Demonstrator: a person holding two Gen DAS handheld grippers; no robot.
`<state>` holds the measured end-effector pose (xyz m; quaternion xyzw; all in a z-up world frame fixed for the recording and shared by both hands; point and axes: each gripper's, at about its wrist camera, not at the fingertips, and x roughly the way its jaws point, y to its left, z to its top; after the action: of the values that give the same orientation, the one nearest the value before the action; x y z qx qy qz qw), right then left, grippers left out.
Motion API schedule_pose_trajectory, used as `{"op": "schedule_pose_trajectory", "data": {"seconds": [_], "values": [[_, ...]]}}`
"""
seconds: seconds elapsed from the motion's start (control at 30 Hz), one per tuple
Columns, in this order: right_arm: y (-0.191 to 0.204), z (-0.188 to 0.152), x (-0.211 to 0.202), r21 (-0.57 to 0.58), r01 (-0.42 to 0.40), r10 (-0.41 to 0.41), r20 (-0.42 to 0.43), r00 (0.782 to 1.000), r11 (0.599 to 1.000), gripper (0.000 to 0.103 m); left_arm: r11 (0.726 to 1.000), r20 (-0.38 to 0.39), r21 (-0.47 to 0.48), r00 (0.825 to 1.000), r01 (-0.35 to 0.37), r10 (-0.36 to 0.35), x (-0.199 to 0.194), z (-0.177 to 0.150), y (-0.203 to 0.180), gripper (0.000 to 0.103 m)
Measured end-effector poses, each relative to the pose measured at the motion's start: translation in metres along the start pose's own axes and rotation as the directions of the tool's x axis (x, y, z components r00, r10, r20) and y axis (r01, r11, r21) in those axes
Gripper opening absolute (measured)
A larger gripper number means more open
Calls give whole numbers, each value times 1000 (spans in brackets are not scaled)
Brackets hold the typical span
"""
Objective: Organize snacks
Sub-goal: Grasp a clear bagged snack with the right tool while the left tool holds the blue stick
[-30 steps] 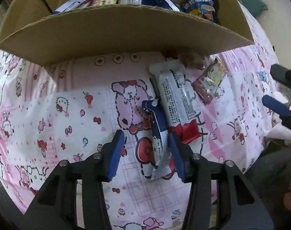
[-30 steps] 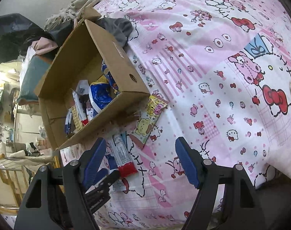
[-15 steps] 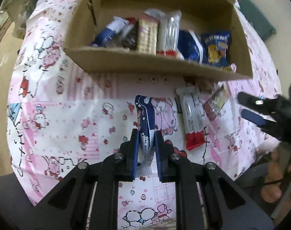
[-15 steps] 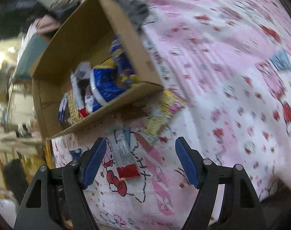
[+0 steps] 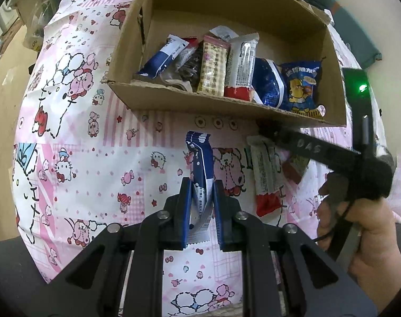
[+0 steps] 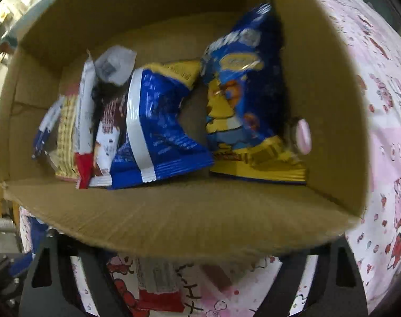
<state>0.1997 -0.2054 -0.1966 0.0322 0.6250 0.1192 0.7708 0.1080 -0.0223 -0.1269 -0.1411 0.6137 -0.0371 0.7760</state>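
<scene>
In the left wrist view my left gripper (image 5: 200, 198) is shut on a blue-and-white snack packet (image 5: 200, 158), which hangs upright between the pads just above the cloth. An open cardboard box (image 5: 200, 103) beyond it holds several snacks, among them a blue chip bag (image 5: 303, 89). A white-and-red bar (image 5: 266, 177) lies on the cloth to the right. My right gripper (image 5: 269, 133) reaches in from the right under the box's front wall, over a yellow packet (image 5: 296, 165). In the right wrist view its fingers (image 6: 330, 269) stand wide apart, tips hidden behind the box (image 6: 187, 216), with the bar (image 6: 158, 285) between them.
A pink cartoon-print cloth (image 5: 94, 158) covers the surface. A person's hand (image 5: 359, 227) holds the right gripper at the right edge. A teal object (image 5: 364, 45) lies behind the box. The cloth's edge drops off at the left, with wooden furniture beyond.
My left gripper closed on the blue-and-white packet and lifted it off the cloth. My right gripper swung in from the right and down to the box's front wall.
</scene>
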Motion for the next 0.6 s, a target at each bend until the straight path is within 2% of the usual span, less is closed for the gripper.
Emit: {"op": "schedule_pose_trajectory", "data": {"seconds": [0.03,0.07,0.2,0.3,0.33,0.37,0.6], "values": [[1,-1,0,-6,-6,6,6,1000,1000,74,1000,2,-2,1000,0,0,-1,1,1,13],[1,-2,-1,-2,-41,41,6,999,999,67,1000,4,-8,1000,1,-1,-2,2,2,13],[-2,-12,-4,46,-176,177,-28,984,983,59,999,21,-48,1000,4,-3,-8,5,11,13],[6,-28,-7,21,-194,194,-43,980,981,47,998,32,-61,999,7,-5,-12,6,17,13],[8,-32,-7,11,-197,198,-57,979,980,28,998,34,-62,999,6,-4,-13,7,18,13],[10,-39,-7,16,-214,214,-73,974,977,22,998,34,-64,999,7,-4,-14,7,20,13],[17,-72,-19,9,-228,228,-116,967,974,19,996,45,-89,999,11,-7,-23,5,29,13]]}}
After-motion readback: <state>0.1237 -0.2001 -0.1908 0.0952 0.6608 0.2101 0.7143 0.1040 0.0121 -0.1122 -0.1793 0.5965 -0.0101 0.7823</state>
